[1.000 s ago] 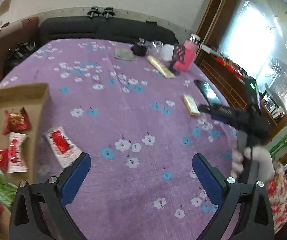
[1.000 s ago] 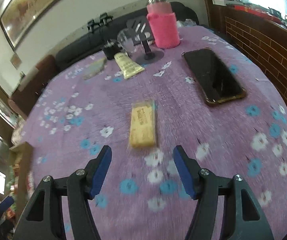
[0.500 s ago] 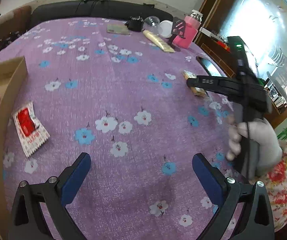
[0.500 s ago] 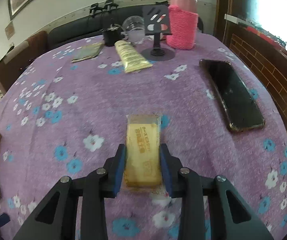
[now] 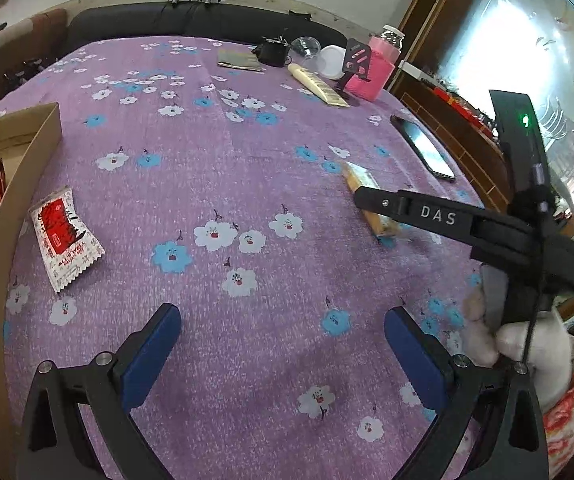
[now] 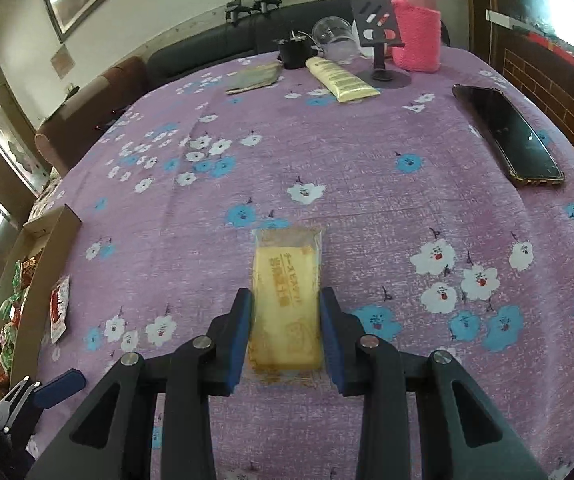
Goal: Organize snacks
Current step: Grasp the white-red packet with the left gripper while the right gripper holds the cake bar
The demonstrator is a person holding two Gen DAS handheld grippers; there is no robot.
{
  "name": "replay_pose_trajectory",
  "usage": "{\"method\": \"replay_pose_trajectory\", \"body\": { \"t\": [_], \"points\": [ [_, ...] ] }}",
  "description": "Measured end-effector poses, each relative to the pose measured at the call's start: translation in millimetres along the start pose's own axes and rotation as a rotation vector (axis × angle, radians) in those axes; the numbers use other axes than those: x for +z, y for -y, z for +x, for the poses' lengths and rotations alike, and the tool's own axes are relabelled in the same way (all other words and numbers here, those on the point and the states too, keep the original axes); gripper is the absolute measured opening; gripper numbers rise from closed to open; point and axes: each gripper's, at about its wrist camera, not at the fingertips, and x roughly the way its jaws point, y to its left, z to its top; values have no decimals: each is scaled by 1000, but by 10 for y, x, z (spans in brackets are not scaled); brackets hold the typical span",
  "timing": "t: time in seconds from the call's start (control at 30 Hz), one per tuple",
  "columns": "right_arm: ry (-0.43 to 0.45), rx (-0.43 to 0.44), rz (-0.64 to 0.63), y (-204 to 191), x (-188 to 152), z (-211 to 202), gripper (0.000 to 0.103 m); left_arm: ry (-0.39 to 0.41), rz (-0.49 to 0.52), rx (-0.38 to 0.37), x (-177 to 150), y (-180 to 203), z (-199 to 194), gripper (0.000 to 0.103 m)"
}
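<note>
My right gripper (image 6: 287,312) is shut on a yellow wrapped snack bar (image 6: 287,280), which lies on the purple flowered tablecloth (image 6: 367,160). In the left wrist view the bar (image 5: 363,184) shows under the right gripper's black finger (image 5: 407,204). My left gripper (image 5: 279,344) is open and empty above the cloth. A red-and-white snack packet (image 5: 63,236) lies on the cloth beside the cardboard box (image 5: 15,184), which holds several red and green snack packs. The box (image 6: 43,276) and packet (image 6: 59,304) also show at the left of the right wrist view.
At the far side stand a pink-sleeved bottle (image 6: 415,24), a phone stand (image 6: 383,40), a clear cup (image 6: 333,36), a black pot (image 6: 295,52), a yellow tube (image 6: 341,78) and a flat pouch (image 6: 253,78). A black phone (image 6: 507,136) lies at right.
The right gripper came down over the yellow bar and closed on it. The left gripper stayed open and shifted slightly over the cloth.
</note>
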Motion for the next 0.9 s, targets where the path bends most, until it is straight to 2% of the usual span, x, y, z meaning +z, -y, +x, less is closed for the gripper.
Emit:
{"method": "replay_pose_trajectory", "body": {
  "t": [0.1, 0.13, 0.23, 0.33, 0.5, 0.73, 0.83, 0.9],
  "points": [
    [16, 12, 3, 18, -8, -2, 33, -12, -72, -42, 37, -135, -85, 102],
    [19, 13, 1, 19, -12, -3, 33, 5, -97, -26, 60, -206, -136, 101],
    [24, 21, 3, 30, -10, -1, 33, 73, -123, 91, 157, -411, -284, 99],
    [23, 32, 10, 49, -10, -1, 34, 48, -145, 106, 249, -520, -252, 94],
    [19, 54, 29, 86, -7, -4, 34, 61, -108, 199, 326, -455, -164, 94],
    [19, 57, 33, 89, -8, -5, 34, 65, -117, 319, 452, -629, -41, 95],
    [19, 57, 32, 91, -7, -5, 34, 49, -105, 323, 527, -627, 41, 97],
    [19, 58, 34, 93, -8, -6, 34, 30, -80, 297, 532, -560, 98, 99]
  ]
}}
